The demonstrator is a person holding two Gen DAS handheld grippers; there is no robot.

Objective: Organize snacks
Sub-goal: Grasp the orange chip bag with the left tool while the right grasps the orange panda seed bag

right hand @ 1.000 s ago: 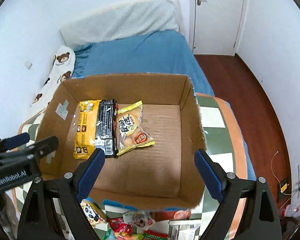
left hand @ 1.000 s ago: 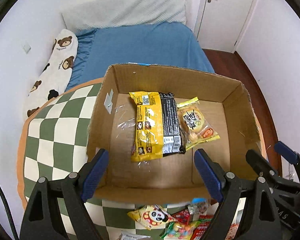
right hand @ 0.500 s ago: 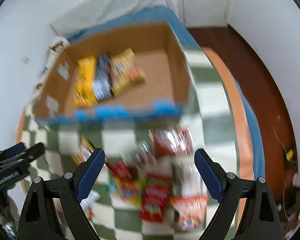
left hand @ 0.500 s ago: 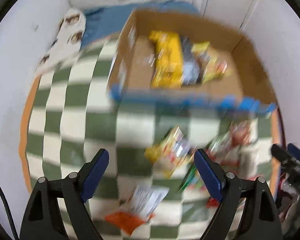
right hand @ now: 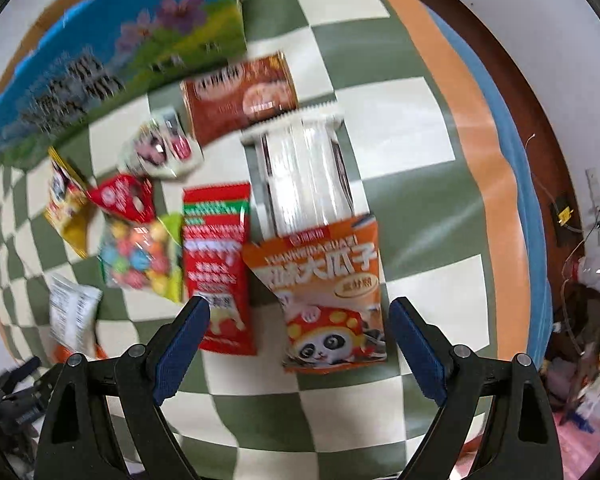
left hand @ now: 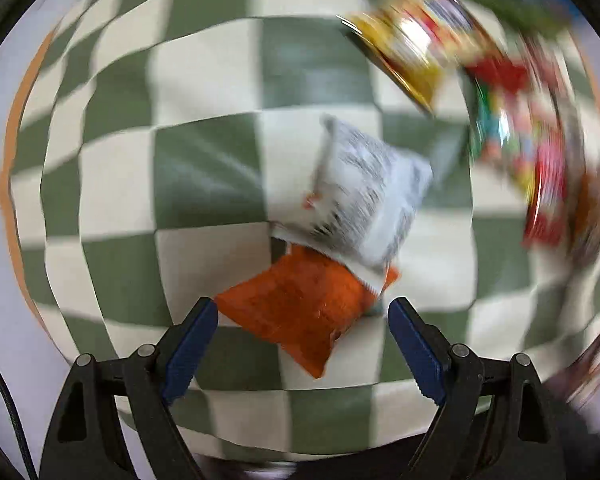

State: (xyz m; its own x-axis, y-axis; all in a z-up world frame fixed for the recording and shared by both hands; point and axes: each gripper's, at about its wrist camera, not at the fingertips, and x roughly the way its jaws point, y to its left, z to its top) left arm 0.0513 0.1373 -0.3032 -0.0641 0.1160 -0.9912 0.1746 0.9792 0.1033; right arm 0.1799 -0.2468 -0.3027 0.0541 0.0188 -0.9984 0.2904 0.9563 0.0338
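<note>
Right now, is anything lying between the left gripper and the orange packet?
Nothing visible. The left gripper is open just over the orange packet. A white packet overlaps only its far edge, away from the fingers.
</note>
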